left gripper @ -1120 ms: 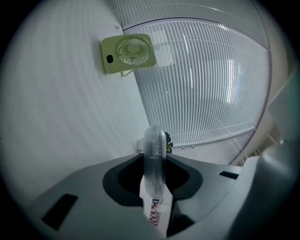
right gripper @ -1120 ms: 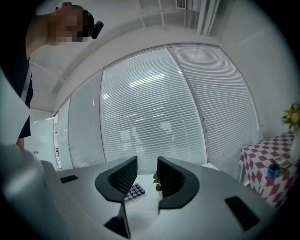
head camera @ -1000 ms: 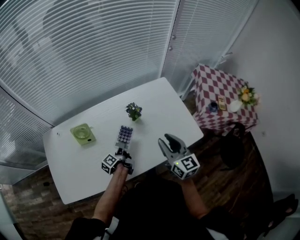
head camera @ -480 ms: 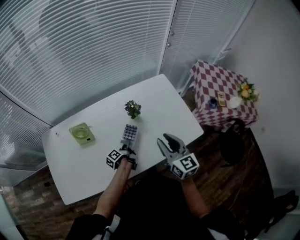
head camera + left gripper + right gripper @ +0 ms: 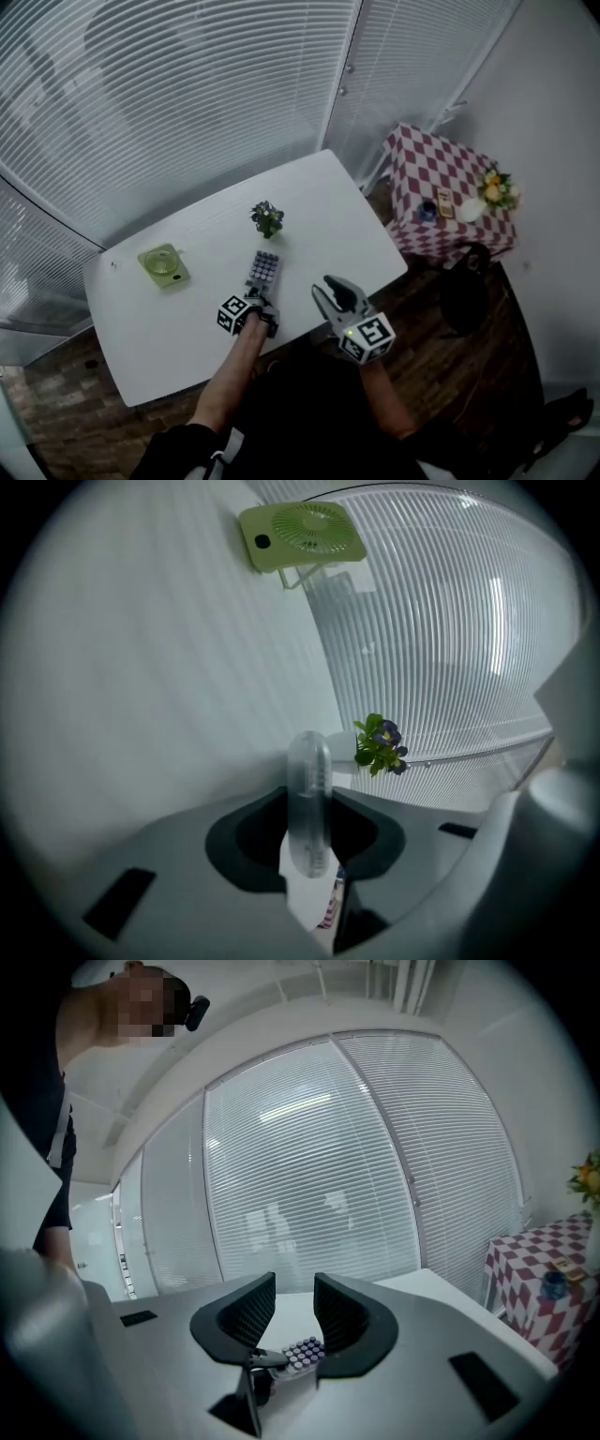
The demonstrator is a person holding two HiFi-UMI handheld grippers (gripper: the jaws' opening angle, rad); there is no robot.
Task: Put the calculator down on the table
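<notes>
The calculator [image 5: 263,270], a pale slab with rows of dark purple keys, is held by its near end in my left gripper [image 5: 259,298], low over the white table [image 5: 187,319]. In the left gripper view it stands edge-on [image 5: 308,799] between the two jaws, which are shut on it [image 5: 309,832]. I cannot tell whether its far end touches the table. My right gripper [image 5: 333,292] hovers off the table's near edge, open and empty. Through its jaws [image 5: 293,1312] I see the calculator [image 5: 302,1353] beyond.
A green desk fan [image 5: 164,265] lies flat on the table's left part and a small potted plant [image 5: 267,219] stands just beyond the calculator. To the right stands a side table with a red-checked cloth [image 5: 441,183]. Window blinds [image 5: 187,103] run behind the table.
My left gripper has sunk toward the table with the calculator and drifted a little right. The right gripper has stayed where it was.
</notes>
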